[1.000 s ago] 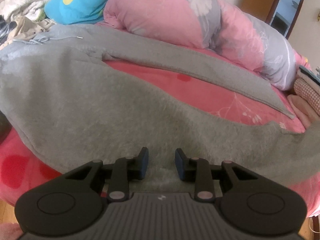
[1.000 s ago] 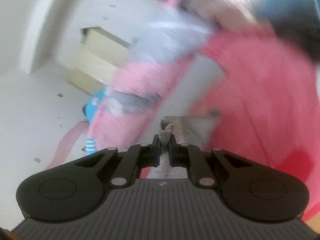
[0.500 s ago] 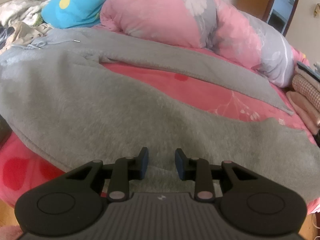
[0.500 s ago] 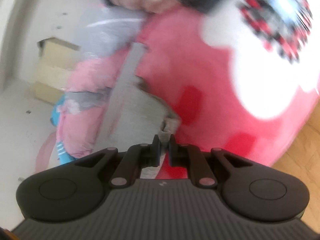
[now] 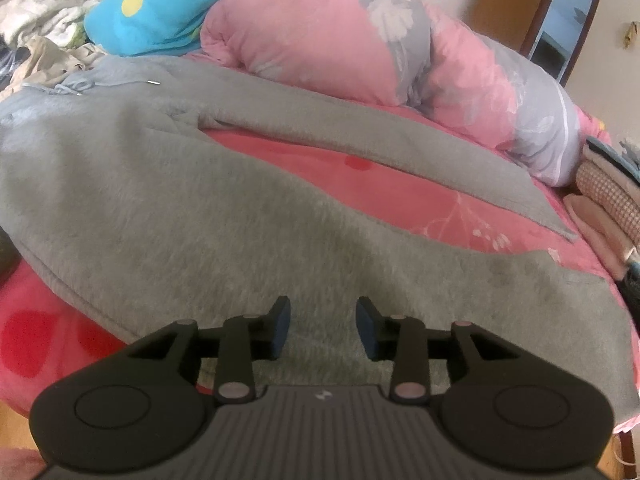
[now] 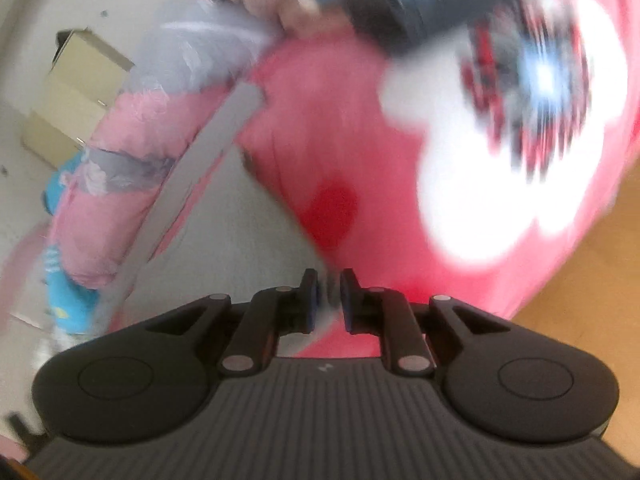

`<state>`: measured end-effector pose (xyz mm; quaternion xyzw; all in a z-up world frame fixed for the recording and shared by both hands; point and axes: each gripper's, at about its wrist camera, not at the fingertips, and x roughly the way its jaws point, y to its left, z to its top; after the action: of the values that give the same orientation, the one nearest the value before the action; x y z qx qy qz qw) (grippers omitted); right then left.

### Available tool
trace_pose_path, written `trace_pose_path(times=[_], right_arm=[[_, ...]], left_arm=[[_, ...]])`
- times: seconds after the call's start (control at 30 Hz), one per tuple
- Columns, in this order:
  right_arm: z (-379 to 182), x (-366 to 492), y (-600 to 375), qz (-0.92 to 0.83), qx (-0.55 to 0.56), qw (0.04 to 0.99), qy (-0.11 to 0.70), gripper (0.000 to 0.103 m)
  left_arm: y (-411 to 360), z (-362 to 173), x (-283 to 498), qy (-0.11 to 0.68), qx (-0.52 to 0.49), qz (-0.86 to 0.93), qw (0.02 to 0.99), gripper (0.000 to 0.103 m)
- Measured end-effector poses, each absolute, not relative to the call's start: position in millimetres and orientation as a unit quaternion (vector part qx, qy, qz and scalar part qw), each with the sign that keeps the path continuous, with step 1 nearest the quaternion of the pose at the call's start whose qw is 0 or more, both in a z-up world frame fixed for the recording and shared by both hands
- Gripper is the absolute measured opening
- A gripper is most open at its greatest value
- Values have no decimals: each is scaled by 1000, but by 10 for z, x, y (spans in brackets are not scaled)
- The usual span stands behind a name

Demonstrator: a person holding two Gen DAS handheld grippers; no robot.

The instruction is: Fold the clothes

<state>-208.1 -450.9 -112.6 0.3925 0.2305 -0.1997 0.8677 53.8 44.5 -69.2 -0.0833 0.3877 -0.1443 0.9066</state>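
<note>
Left wrist view: the left gripper (image 5: 323, 326) hovers just above the near edge of the grey fleece garment (image 5: 200, 216), its jaws apart with nothing pinched between them, having just widened. The garment lies spread flat across the red bedsheet (image 5: 380, 184), one long strip of it (image 5: 360, 148) angled toward the rolled pink quilt (image 5: 320, 40). The fabric looks thick, napped and limp; it should drape rather than hold shape, so the hemmed edge or a corner is the soundest grip point. Right wrist view, heavily blurred: the right gripper (image 6: 328, 300) has just been parting its jaws; a narrow gap shows, with a grey smear inside it, so contact cannot be confirmed. The garment's strip (image 6: 188, 184) runs along the quilt.
</note>
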Motion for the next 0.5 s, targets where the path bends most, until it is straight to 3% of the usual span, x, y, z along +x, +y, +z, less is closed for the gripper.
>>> trace_pose_path(times=[0.2,0.27,0.5], right_arm=[[-861,-1470,-4689,-161,331,901,228,32],[-869,-1156,-4762,-136,316,907,242,43],[-992,-263,-5146,-104,317,899,284,43]], left_arm=[[480,-660,534,378,-95,-149,909,46],[517,-630,530,367,-104,-148,912,46],[519,-484,697,327,-65,-121,935,51]])
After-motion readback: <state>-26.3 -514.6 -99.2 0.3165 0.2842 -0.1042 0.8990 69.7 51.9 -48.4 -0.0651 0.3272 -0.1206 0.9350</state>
